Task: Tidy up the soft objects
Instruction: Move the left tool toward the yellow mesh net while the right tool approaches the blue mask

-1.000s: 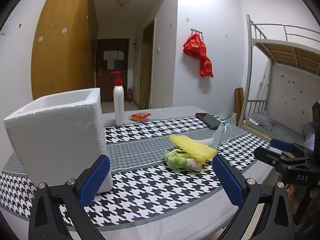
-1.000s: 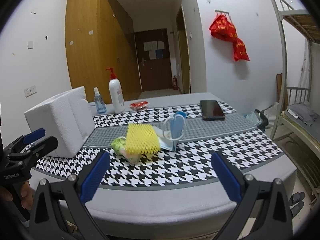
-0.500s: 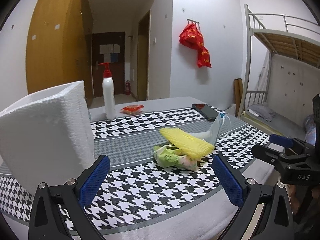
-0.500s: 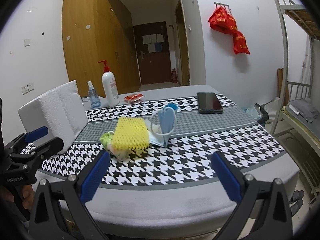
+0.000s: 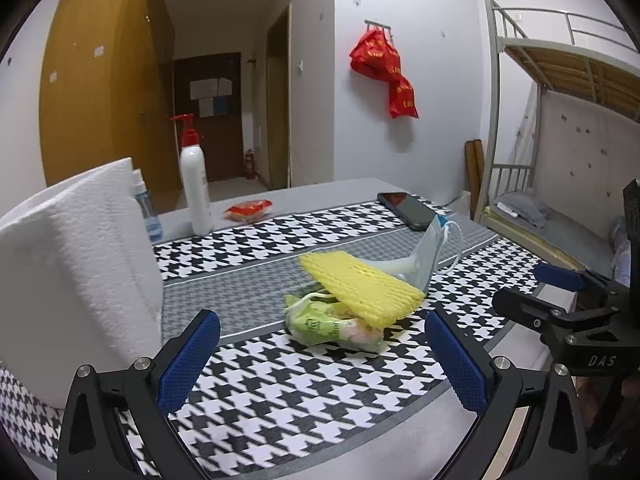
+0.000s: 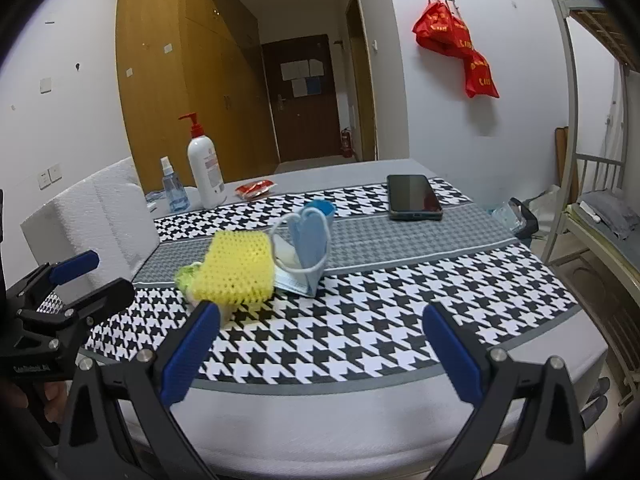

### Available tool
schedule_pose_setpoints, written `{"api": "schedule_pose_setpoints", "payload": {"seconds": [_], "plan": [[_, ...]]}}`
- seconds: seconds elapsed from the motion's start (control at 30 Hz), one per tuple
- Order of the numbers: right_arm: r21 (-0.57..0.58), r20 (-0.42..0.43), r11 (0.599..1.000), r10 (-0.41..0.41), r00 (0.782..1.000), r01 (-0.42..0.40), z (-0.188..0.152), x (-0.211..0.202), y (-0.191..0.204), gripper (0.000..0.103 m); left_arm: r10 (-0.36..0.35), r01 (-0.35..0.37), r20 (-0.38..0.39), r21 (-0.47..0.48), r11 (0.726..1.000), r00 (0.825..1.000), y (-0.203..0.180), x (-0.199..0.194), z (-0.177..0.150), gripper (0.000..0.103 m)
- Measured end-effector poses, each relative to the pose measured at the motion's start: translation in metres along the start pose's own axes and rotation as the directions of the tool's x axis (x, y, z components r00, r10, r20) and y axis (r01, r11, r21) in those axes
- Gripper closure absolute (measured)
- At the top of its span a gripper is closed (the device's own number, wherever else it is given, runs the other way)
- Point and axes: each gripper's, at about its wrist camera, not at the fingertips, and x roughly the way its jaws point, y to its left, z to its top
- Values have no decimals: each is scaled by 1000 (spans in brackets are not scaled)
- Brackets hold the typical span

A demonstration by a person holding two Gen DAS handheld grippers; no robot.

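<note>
Left gripper [image 5: 320, 354]: jaws spread wide, blue pads apart, nothing between them; it hovers low over the near edge of the table, aimed at the soft pile.
Right gripper [image 6: 322, 346]: spread wide as well, nothing held, poised over the near table edge with the pile off to its front left.
Neighbours: each tool shows up in the other's camera, the right one at the right edge of the left view, the left one at the left edge of the right view.
Yellow foam net [image 5: 360, 288]: top of the pile, tilted, resting on the green packet and touching the mask behind it.
Green packet [image 5: 334, 326]: crumpled, lying flat on the cloth under the net's near end.
Blue face mask [image 6: 308, 246]: folded and standing partly upright, ear loops showing, just behind and right of the net.
White foam box [image 5: 76, 276]: big and upright, left of the pile, close to the left gripper.
Houndstooth tablecloth [image 6: 380, 320]: black and white with a grey band, under everything.
Pump bottle [image 6: 205, 166]: white with a red pump, at the far side.
Spray bottle [image 6: 173, 187]: small, clear blue, just left of the pump bottle.
Red snack packet [image 6: 255, 189]: far side, right of the bottles.
Phone [image 6: 414, 197]: dark, flat, far right on the cloth, well apart from the pile.
</note>
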Motion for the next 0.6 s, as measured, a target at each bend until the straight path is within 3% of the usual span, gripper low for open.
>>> {"api": "schedule_pose_setpoints", "payload": {"seconds": [0.47,0.6], "plan": [[77,-11,997,-14,1000,14,-6,13,-28,1,-29,39,-118,81,996,993,-32,53,20,1],[87,-15,996,-25,1000,26,-7,12,-31,1,-30,42,-128,94,995,991,-38,67,28,5]]}}
